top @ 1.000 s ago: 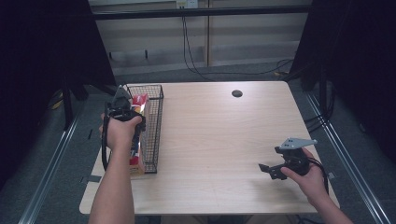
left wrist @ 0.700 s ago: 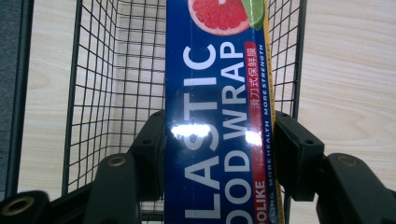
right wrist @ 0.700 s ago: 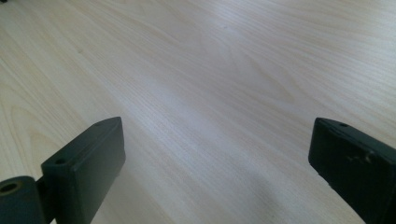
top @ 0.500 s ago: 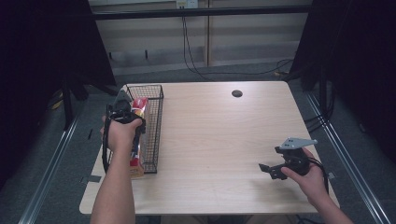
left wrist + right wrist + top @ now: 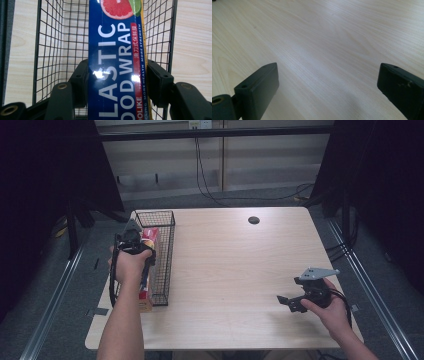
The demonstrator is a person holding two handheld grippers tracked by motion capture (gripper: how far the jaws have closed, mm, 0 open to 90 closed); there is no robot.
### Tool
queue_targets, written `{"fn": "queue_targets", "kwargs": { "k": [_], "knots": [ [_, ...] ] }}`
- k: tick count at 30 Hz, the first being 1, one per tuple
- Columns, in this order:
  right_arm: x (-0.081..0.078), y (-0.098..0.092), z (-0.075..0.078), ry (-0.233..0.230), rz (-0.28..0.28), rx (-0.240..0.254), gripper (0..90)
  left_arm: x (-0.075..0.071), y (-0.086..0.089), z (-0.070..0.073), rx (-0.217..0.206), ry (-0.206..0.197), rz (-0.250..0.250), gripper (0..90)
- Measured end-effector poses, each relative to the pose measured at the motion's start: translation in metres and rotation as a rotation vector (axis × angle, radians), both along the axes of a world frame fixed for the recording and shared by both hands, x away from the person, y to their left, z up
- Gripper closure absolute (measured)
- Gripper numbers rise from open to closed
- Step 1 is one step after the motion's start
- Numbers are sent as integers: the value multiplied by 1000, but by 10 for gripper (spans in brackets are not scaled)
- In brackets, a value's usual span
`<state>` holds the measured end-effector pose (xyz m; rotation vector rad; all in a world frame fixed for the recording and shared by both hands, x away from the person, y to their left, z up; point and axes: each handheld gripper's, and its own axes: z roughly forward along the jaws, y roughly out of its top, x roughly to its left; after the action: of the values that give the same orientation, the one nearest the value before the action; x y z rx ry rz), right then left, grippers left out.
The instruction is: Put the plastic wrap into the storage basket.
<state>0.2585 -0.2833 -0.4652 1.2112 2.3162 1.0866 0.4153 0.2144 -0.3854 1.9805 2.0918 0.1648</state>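
I've got the bench [image 5: 235, 270] mostly bare, w/ the wire basket [image 5: 162, 255] standing along its left edge, long side running near to far. The plastic wrap box [image 5: 117, 62] sits inside that basket, lengthwise, its printed blue face up toward the left gripper view, grapefruit picture at the far end. From the high view a near end of the box seems to poke out at the basket's near-left corner, tho my hand hides the middle, so I can't tell exactly how it lies there.

My left gripper [image 5: 134, 240] is over the basket, jaws clamped on the box across its width, one pad on each long side. Whether the box rests on the basket floor or hangs a bit above it, I can't tell.

My right gripper [image 5: 285, 301] is near the right-near corner of the bench, well apart from the basket, jaws wide apart w/ nothing btwn them, just wood grain below.

My read: grasp is done. What's left, depending on direction, is either lifting the box clear of the basket or letting go & backing the left hand out. Right hand idle so far.
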Motion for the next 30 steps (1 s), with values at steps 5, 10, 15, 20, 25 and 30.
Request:
{"fn": "queue_targets", "kwargs": {
  "k": [5,10,15,20,25,30],
  "knots": [
    [0,0,0,1,3,1,36,0,0,0,2,2,-2,440],
    [0,1,0,0,3,2,36,0,-1,-2,8,4,2,438],
    [0,0,0,-1,4,4,36,0,-1,-5,8,13,-13,438],
    [0,1,-1,-1,3,-2,36,0,-1,-5,9,10,-13,436],
    [0,1,-1,1,8,-3,36,-1,-2,-6,12,1,-12,428],
    [0,1,-1,1,7,-2,36,-2,-2,-6,14,-5,-9,416]
  ]
}}
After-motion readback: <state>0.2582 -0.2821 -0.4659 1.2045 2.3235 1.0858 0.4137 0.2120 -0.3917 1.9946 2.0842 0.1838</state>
